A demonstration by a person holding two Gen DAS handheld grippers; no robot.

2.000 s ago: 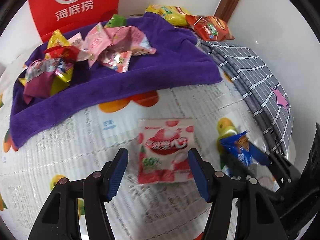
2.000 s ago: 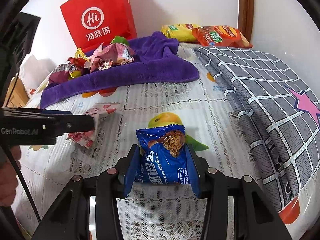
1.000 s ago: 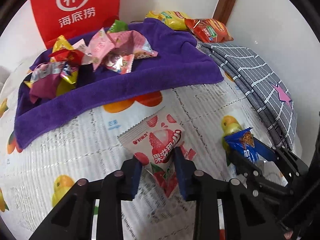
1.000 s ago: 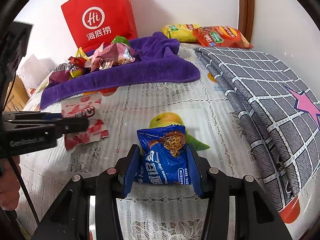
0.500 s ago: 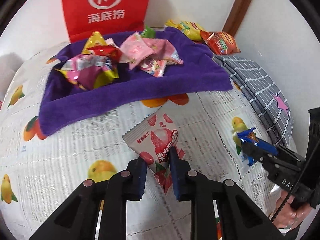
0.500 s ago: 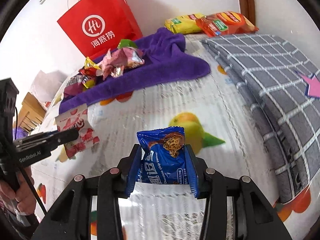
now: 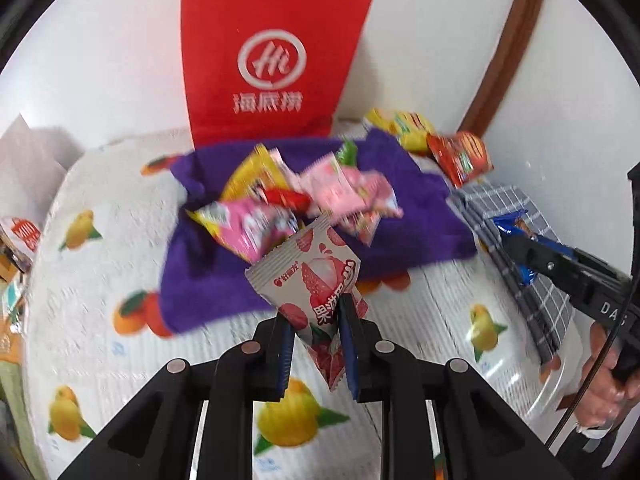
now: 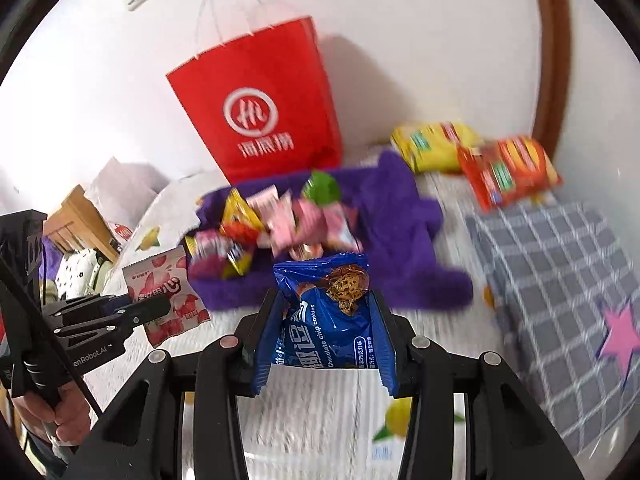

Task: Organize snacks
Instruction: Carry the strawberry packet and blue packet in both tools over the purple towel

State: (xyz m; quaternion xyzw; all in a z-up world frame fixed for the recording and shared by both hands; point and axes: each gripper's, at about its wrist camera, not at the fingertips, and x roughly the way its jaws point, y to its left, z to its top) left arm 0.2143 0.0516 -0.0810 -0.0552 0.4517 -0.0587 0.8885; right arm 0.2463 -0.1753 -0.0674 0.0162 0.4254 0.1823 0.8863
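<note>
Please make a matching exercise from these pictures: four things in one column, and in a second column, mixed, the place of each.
Things:
1. strawberry packet
2. cookie packet
3. red bag
4. pink wrappers

Places:
a. standing against the wall
b. in the right claw
c. on the purple towel
d. in the left claw

Pairs: 1-d, 2-b, 3-a, 4-c

Each view is taken from behind a gripper, angled steeply down across the table [image 7: 100, 248]. The purple towel [image 7: 416, 236], red bag [image 8: 264, 104] and far wall are shared by both views.
</note>
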